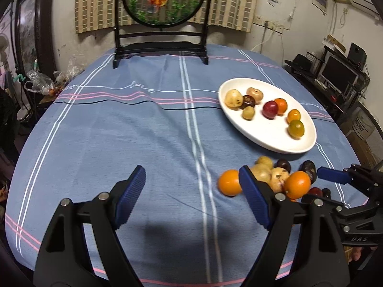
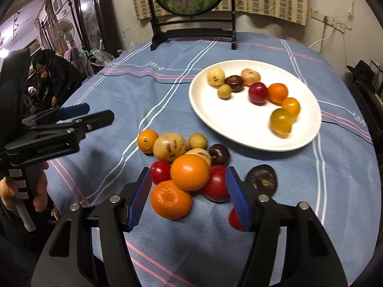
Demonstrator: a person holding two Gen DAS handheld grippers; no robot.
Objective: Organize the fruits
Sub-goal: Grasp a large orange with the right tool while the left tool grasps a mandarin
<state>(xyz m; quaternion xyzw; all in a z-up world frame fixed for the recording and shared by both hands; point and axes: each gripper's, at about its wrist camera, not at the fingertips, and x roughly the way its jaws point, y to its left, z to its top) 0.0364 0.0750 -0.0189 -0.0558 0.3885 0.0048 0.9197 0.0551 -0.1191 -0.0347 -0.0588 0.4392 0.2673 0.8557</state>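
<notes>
My left tongs (image 1: 191, 196) hang spread over bare cloth on the table (image 1: 119, 131), gripping nothing, the fruit pile (image 1: 270, 177) just to their right. My right tongs (image 2: 189, 198) reach low into that pile, spread, with an orange (image 2: 189, 172) and a mandarin (image 2: 171, 199) between the pads, not pinched. The plate (image 2: 239, 131) beyond holds eight fruits. Only the right view shows my left hand (image 2: 36, 191) on its handle and a person (image 2: 55, 71) in the background; only the left view shows a monitor (image 1: 340, 74).
</notes>
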